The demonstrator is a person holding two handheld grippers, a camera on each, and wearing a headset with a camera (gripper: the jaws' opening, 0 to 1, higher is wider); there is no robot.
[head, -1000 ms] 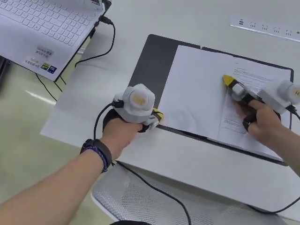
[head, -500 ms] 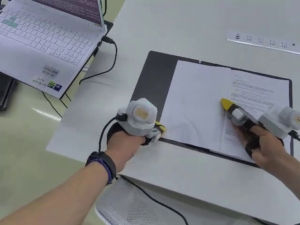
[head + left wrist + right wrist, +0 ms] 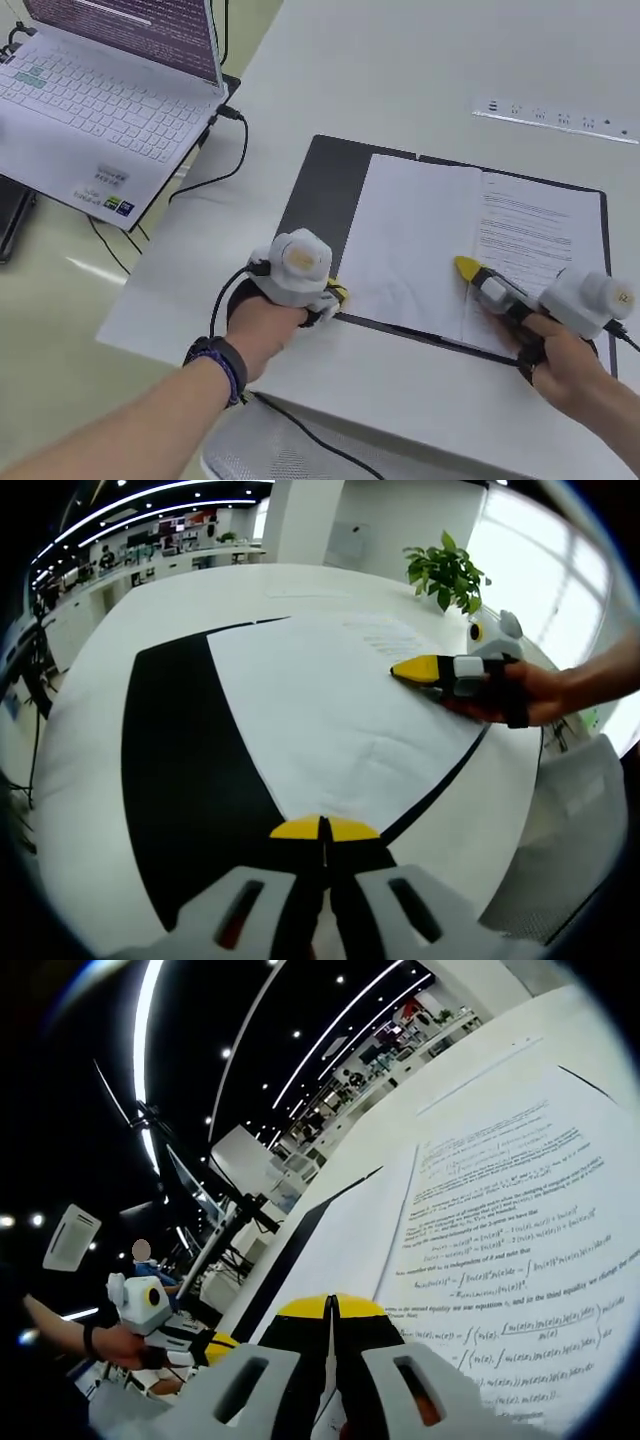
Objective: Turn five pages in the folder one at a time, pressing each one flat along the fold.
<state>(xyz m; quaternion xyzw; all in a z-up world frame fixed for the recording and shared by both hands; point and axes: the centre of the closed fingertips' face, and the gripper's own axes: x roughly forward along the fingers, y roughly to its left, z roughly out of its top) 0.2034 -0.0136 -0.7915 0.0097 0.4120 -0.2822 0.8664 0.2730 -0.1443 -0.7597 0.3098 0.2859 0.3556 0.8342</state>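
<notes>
The black folder [image 3: 318,190] lies open on the white table. A blank turned page [image 3: 410,235] lies on its left half, and a printed page [image 3: 540,230] lies on its right half. My left gripper [image 3: 336,294] is shut, its yellow tips resting at the blank page's near left corner [image 3: 325,828]. My right gripper [image 3: 466,267] is shut too, its tip pressed on the paper beside the fold [image 3: 470,250], low on the sheet. In the right gripper view the shut tips [image 3: 328,1308] sit on the printed text [image 3: 500,1250].
An open white laptop [image 3: 90,80] stands at the far left, with black cables [image 3: 235,120] trailing over the table edge. A white power strip [image 3: 560,118] lies at the back right. A mesh chair seat [image 3: 290,450] shows below the near edge.
My right gripper has slid along the fold toward the near edge of the folder. The left gripper has stayed at the page corner. The head camera has shifted.
</notes>
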